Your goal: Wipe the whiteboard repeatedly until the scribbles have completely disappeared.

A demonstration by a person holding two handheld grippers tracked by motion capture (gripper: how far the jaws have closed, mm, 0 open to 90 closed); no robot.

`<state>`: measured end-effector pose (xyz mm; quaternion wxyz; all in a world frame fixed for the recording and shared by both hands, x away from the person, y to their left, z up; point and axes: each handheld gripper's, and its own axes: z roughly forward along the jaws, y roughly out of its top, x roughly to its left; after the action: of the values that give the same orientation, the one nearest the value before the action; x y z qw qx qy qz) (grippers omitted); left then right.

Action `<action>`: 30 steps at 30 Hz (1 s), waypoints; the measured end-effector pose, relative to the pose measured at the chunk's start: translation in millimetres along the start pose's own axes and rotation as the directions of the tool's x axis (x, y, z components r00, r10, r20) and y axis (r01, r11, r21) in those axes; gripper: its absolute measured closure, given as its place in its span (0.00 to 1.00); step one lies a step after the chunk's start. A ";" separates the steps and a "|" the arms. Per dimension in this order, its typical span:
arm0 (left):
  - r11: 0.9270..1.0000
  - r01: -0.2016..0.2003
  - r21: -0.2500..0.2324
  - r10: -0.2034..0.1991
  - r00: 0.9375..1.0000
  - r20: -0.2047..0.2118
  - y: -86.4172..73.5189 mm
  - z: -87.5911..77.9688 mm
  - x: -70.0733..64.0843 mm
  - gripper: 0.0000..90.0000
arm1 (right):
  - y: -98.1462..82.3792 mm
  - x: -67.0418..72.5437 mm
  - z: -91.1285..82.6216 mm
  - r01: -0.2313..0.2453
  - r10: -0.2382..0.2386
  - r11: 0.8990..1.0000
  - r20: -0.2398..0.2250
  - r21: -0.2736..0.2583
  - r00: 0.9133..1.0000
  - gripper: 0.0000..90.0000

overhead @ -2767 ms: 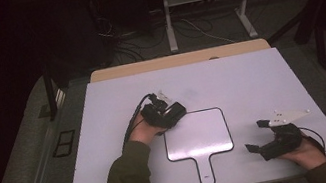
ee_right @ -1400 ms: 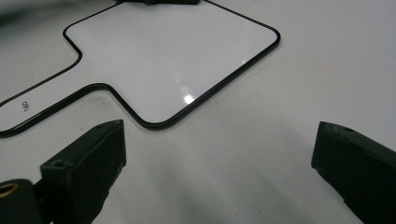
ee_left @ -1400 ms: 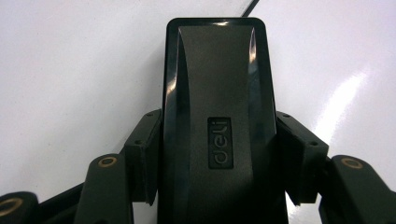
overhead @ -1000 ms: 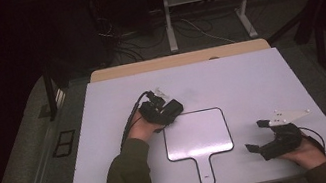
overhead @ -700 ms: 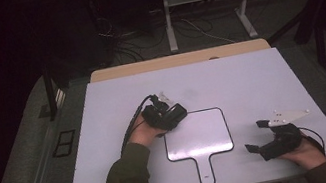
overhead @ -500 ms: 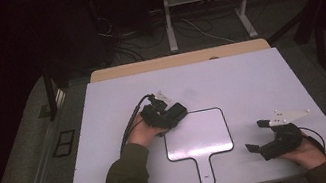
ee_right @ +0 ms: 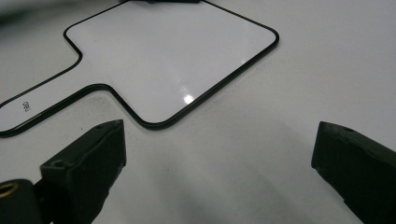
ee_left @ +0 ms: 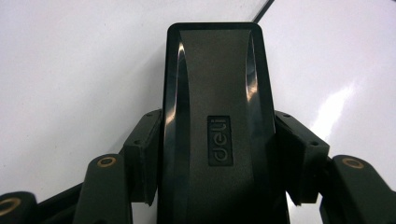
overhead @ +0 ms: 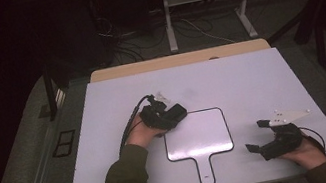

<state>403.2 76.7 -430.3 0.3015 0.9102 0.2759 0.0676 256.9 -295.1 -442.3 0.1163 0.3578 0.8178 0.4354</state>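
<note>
A small white board [overhead: 198, 133] with a black rim and a short handle lies flat on the white table [overhead: 249, 76]. My left gripper [overhead: 174, 115] rests at the board's far left corner, shut on a black eraser [ee_left: 215, 116] marked "deli". In the left gripper view the eraser stands lengthwise between both pads [ee_left: 145, 154], its far end toward the board's rim. My right gripper [overhead: 256, 136] lies low on the table to the right of the board, open, with nothing between its fingers. From the right gripper view [ee_right: 219, 144] the board [ee_right: 173, 51] lies ahead and to the left.
A strip of wooden tabletop [overhead: 176, 60] shows behind the white table. Beyond it, cables [overhead: 200, 26] and a metal stand's legs [overhead: 169, 24] sit on the dark floor. Each gripper trails a black cable across the table.
The left gripper with the eraser has shifted slightly nearer to me at the board's far left corner. The right gripper has kept still.
</note>
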 end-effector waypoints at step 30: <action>0.998 -0.053 0.017 0.054 0.997 -0.058 4.1 -2.1 -3.4 0.44 | 0.0 -0.5 -0.4 0.000 0.000 1.000 0.001 0.001 1.000 0.02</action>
<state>401.6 73.2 -426.0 0.2844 0.9172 0.2606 0.1000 257.0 -295.6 -442.2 0.1165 0.3578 0.8180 0.4350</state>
